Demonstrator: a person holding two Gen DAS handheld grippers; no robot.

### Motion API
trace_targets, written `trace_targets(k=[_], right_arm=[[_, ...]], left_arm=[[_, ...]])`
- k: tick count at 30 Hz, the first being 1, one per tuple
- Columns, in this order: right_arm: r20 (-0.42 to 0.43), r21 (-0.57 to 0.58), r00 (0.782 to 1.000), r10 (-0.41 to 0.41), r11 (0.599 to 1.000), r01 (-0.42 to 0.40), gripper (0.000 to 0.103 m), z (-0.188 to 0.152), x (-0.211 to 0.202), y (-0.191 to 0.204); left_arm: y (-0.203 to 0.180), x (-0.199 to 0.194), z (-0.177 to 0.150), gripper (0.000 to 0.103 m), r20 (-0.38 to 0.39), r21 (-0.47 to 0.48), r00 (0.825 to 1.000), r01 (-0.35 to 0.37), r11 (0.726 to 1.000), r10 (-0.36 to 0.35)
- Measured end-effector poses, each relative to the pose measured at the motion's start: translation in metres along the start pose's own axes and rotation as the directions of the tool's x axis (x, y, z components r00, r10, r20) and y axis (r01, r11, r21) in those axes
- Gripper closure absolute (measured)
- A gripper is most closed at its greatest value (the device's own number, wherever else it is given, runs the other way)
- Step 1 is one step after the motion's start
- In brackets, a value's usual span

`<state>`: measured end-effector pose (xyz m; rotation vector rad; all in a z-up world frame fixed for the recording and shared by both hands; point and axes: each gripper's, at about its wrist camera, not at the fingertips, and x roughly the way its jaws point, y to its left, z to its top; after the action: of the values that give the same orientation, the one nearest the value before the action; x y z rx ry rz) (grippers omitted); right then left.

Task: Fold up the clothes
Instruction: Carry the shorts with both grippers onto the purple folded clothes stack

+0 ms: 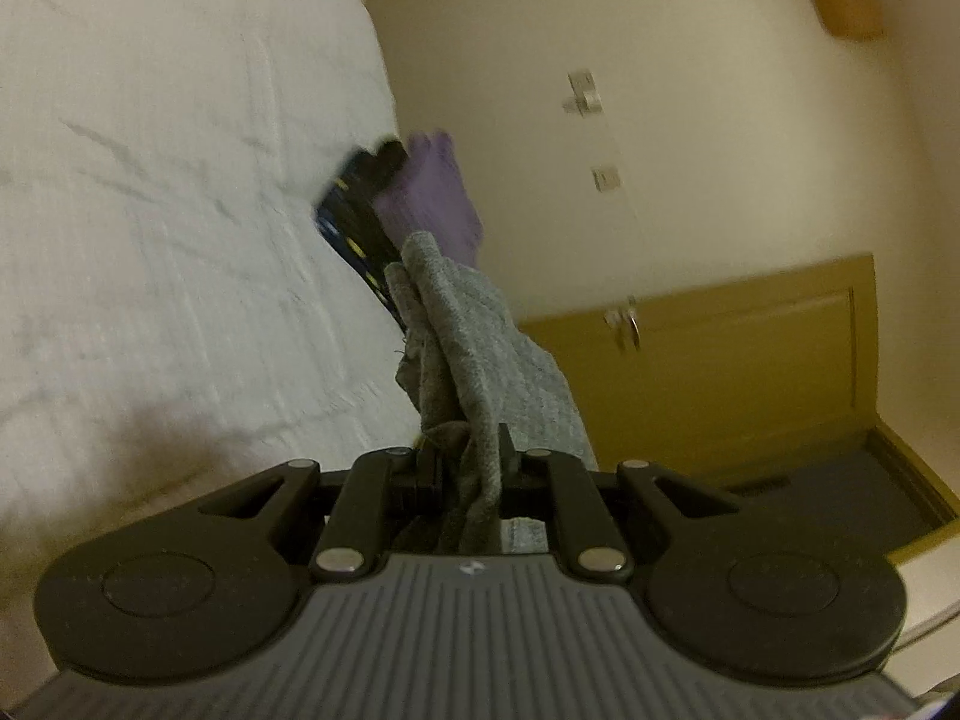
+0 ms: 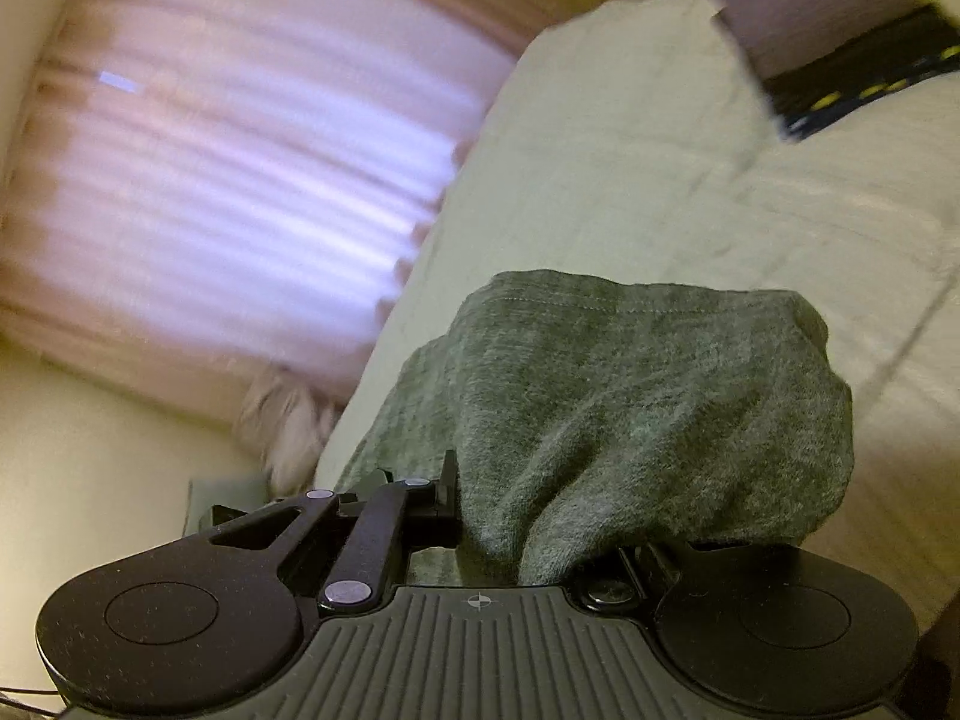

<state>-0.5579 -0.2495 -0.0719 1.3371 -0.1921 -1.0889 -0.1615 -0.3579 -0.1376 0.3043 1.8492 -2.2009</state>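
Note:
A grey knit garment [image 1: 474, 336] rises in a bunched fold out of my left gripper [image 1: 471, 468], whose jaws are shut on it above the white bed [image 1: 180, 210]. In the right wrist view the same grey garment [image 2: 630, 408] drapes over my right gripper [image 2: 480, 516], hiding its right finger; the jaws are shut on the cloth. Both views are blurred by motion. A folded stack, purple cloth [image 1: 435, 192] over a dark patterned piece [image 1: 360, 222], lies on the bed beyond the garment, and this stack [image 2: 840, 30] shows again at the top right.
A cream wall with small fittings [image 1: 582, 93] and a brown door [image 1: 750, 354] stand right of the bed. Pale striped curtains [image 2: 240, 180] hang on the left of the right wrist view, beside the bed's edge [image 2: 420, 252].

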Motion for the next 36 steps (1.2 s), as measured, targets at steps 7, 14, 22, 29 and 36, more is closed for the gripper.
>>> trace_targets(k=[7, 14, 22, 29, 36], right_arm=[[0.065, 0.029, 0.998, 0.001, 1.0, -0.002, 0.094, 0.036, -0.028, -0.035], [0.025, 0.029, 0.999, 0.036, 0.999, -0.037, 0.094, 0.143, -0.032, -0.087], [0.036, 0.024, 0.999, 0.002, 1.0, -0.003, 0.094, 0.284, -0.037, -0.157], [0.085, -0.008, 0.996, -0.019, 1.0, 0.02, 0.094, 0.392, -0.028, -0.203], [0.077, -0.008, 0.997, -0.025, 1.0, 0.026, 0.094, 0.449, 0.013, -0.25]], left_arm=[[-0.025, 0.068, 0.019, 0.093, -0.033, 0.036, 0.999, -0.017, 0.999, 0.018], [-0.041, 0.147, 0.067, 0.093, 0.01, 0.021, 0.998, -0.067, 0.998, 0.066], [-0.065, 0.299, 0.157, 0.093, -0.005, 0.058, 0.996, -0.088, 0.994, 0.088], [-0.073, 0.417, 0.245, 0.093, -0.004, 0.126, 0.994, -0.104, 0.987, 0.105], [-0.058, 0.477, 0.296, 0.093, 0.003, 0.183, 0.986, -0.163, 0.969, 0.166]])
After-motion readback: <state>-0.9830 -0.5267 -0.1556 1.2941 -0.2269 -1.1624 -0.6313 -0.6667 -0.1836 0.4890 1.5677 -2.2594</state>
